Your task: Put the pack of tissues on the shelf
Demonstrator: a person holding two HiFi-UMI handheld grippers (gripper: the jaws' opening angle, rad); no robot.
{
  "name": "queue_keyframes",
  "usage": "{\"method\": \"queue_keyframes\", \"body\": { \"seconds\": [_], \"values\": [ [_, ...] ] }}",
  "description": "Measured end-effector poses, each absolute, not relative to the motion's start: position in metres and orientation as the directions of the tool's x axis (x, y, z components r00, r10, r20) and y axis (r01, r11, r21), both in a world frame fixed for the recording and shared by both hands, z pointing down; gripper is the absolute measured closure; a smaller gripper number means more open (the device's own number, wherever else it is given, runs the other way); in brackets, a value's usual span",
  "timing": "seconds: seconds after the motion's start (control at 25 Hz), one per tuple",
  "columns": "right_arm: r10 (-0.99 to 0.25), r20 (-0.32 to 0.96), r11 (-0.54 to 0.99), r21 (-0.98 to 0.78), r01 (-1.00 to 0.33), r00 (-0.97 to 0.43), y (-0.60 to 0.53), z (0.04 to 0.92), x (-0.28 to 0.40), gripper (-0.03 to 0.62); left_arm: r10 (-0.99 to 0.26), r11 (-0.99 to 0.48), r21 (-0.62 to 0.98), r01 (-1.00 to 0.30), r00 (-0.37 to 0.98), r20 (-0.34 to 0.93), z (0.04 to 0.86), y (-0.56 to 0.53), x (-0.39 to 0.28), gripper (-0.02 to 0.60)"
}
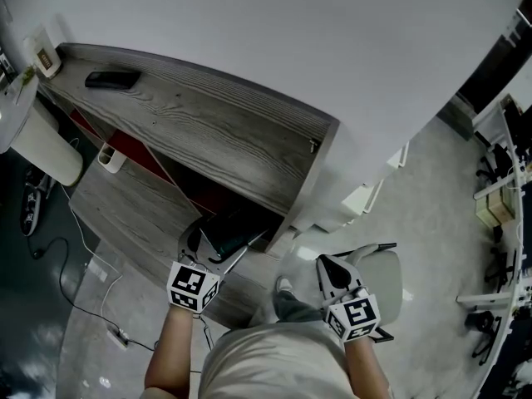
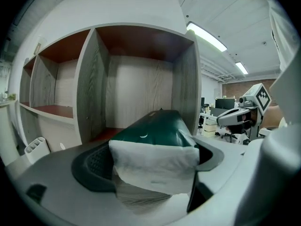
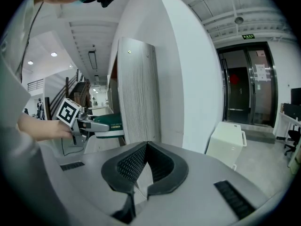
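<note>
A tall grey wood-grain shelf unit with reddish-brown inner boards (image 1: 216, 127) stands against the white wall. The dark green plastic pack of tissues with a white end (image 2: 157, 133) is at the mouth of its right-hand compartment, clamped between the jaws of the left gripper (image 1: 214, 252). The right gripper (image 3: 141, 171) hangs beside the unit's end panel, jaws together on nothing. A small black device (image 1: 112, 79) lies on the unit's top.
</note>
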State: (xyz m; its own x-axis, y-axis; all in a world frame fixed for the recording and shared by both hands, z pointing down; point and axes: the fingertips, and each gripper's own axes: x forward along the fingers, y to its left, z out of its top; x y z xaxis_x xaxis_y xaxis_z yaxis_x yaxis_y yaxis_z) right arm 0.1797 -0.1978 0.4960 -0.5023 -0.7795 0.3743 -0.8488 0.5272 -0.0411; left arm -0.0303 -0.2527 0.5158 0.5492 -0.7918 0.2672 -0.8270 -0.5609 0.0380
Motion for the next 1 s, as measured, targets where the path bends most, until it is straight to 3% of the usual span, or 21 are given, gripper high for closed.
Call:
{"method": "queue_keyframes", "body": {
  "seconds": [0.44, 0.76, 0.84, 0.92, 1.0],
  "values": [
    [-0.776, 0.374, 0.530, -0.049, -0.847, -0.508, -0.195, 0.499, 0.179, 0.566, -0.865, -0.445, -0.039, -0.895, 0.418, 0.278, 0.515, -0.250, -0.059, 0.101],
    [-0.765, 0.378, 0.545, -0.055, -0.837, -0.522, -0.193, 0.502, 0.177, 0.566, -0.889, -0.369, 0.016, -0.929, 0.358, 0.286, 0.521, -0.250, -0.080, 0.110],
    [-0.762, 0.379, 0.548, -0.055, -0.835, -0.525, -0.193, 0.503, 0.177, 0.566, -0.893, -0.370, -0.011, -0.929, 0.353, 0.280, 0.518, -0.253, -0.079, 0.155],
    [-0.762, 0.379, 0.547, -0.055, -0.835, -0.525, -0.193, 0.503, 0.177, 0.566, -0.897, -0.367, -0.025, -0.930, 0.347, 0.275, 0.516, -0.257, -0.077, 0.289],
    [-0.763, 0.378, 0.547, -0.056, -0.835, -0.525, -0.193, 0.503, 0.178, 0.566, -0.897, -0.369, -0.022, -0.929, 0.350, 0.271, 0.516, -0.263, -0.075, 0.287]
  ]
}}
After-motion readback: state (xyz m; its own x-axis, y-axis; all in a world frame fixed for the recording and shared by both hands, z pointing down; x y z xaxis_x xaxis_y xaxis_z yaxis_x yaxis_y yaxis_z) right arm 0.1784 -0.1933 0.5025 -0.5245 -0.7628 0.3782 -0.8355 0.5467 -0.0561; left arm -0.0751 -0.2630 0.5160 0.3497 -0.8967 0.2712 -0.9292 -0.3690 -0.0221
